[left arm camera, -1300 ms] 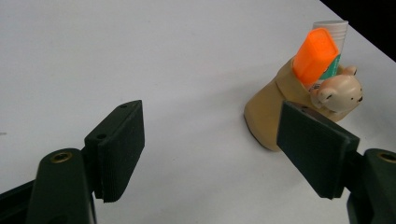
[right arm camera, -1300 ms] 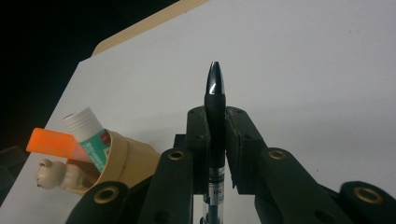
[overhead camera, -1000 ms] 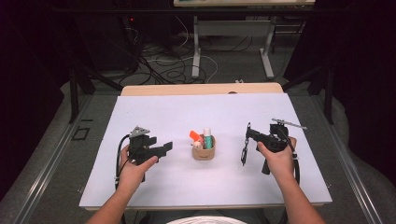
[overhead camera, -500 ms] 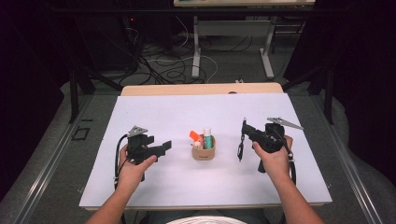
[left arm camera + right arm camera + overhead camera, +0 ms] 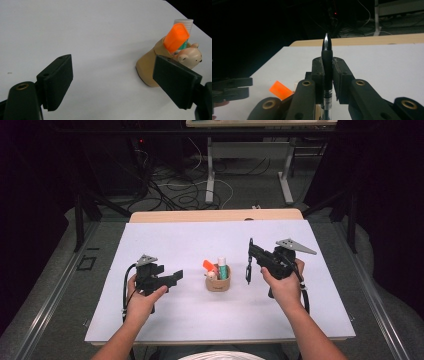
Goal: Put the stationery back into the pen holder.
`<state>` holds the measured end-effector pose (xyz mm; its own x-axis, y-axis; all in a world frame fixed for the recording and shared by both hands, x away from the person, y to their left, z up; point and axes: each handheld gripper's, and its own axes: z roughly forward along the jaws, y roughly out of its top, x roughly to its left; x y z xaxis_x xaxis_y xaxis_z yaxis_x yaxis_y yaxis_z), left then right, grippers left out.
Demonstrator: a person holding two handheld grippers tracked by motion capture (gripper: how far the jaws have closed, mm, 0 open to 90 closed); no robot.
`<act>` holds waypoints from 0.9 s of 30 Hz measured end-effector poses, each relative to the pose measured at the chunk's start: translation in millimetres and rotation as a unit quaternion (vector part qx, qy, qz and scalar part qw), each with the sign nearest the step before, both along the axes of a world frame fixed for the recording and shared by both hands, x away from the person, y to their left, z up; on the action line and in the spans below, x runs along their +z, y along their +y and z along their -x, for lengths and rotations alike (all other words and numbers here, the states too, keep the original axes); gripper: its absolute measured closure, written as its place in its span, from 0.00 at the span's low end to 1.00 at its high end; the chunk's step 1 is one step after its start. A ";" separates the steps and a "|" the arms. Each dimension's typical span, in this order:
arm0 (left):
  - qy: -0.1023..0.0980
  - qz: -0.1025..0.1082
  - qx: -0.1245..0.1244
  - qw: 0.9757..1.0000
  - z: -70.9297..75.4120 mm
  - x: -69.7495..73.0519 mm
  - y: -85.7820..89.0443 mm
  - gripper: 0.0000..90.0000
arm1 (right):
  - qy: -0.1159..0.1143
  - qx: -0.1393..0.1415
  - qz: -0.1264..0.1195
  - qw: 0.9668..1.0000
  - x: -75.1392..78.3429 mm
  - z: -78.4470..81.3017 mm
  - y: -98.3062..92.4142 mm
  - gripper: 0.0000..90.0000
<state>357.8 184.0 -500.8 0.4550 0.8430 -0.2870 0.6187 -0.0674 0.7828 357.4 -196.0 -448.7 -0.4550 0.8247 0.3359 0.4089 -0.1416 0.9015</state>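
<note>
Pen, slim black plastic (image 5: 327,62), stands pinched upright in my right gripper (image 5: 250,260), ready for dropping into the small tan holder (image 5: 218,284) mid-table; my left gripper (image 5: 120,80), jaws just spreading with nothing between, waits beside it to steady it.

A slim black plastic pen (image 5: 248,261) with a pointed glossy cap stands upright above the white table (image 5: 165,240), right of its middle and clear of the surface. A small tan holder (image 5: 218,284) sits near the table's centre, nearer the front edge, holding an orange-capped marker (image 5: 176,37), a white tube (image 5: 184,22) and a little bear figure (image 5: 190,55).
</note>
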 end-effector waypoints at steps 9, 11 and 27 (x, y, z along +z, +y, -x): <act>-0.001 0.004 0.007 1.000 -0.4 0.9 3.6 0.19 | -0.055 0.030 -0.001 0.998 14.2 -3.0 19.2 0.90; -0.001 0.005 0.007 1.000 -0.2 1.0 4.1 0.19 | -0.068 0.035 0.002 0.997 14.8 -3.6 24.7 0.90; -0.002 0.009 0.010 1.000 -0.4 0.7 4.7 0.19 | -0.081 0.053 0.003 0.995 -7.6 -14.2 61.9 0.90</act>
<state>358.2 188.7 -500.0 0.4384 0.8470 -0.3006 0.6173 -0.0407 0.7857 371.5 -134.1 -456.2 -0.5874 0.7709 0.2463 0.2702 -0.1002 0.9576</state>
